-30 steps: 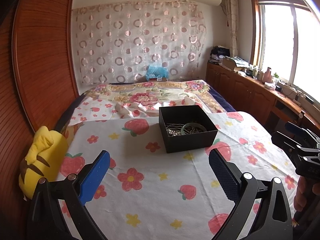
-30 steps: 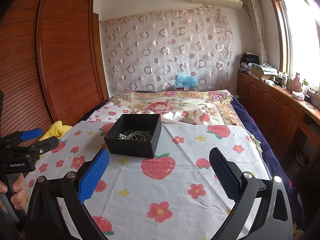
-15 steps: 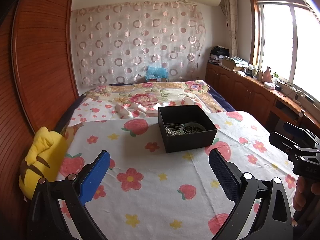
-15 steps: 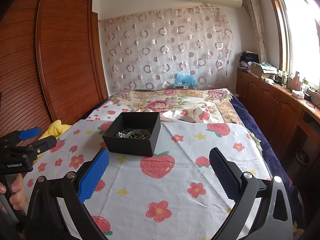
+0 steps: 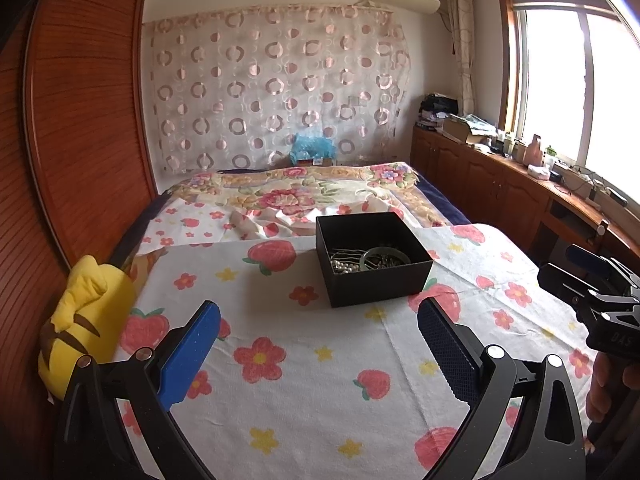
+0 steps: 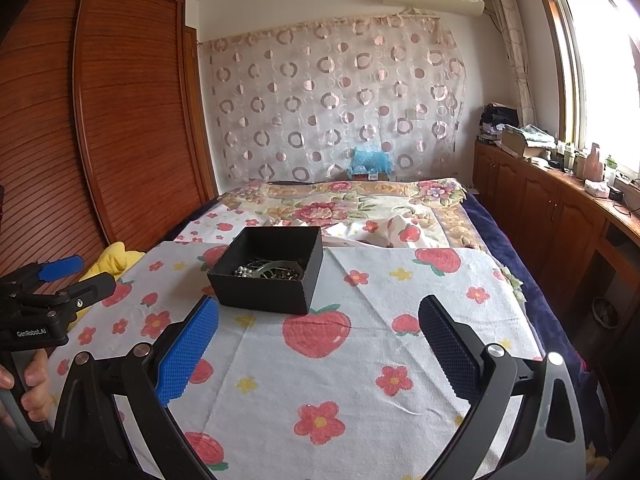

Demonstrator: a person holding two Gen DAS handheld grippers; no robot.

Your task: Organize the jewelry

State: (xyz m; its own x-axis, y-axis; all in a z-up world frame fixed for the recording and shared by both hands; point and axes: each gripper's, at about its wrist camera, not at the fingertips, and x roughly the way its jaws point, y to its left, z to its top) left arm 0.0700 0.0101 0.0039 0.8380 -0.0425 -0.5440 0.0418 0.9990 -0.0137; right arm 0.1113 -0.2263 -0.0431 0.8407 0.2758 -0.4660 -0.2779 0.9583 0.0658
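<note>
An open black box [image 5: 372, 258] stands on a strawberry-print cloth [image 5: 304, 380] on the bed. Inside it lie a pearl strand [image 5: 345, 266], a green bangle [image 5: 384, 256] and thin chains. The box also shows in the right wrist view [image 6: 267, 270]. My left gripper [image 5: 318, 348] is open and empty, well short of the box. My right gripper [image 6: 318, 344] is open and empty, also short of it. Each gripper shows in the other's view: the right one [image 5: 592, 280] at the right edge, the left one [image 6: 60, 284] at the left edge.
A yellow plush toy [image 5: 86, 316] lies at the cloth's left edge by the wooden wardrobe [image 5: 80, 120]. A floral quilt [image 5: 296, 196] covers the bed behind the box. A wooden cabinet [image 5: 520, 196] with clutter runs under the window at right.
Both grippers have shifted only slightly; the box sits a touch lower in the right wrist view. Both stay open and empty.
</note>
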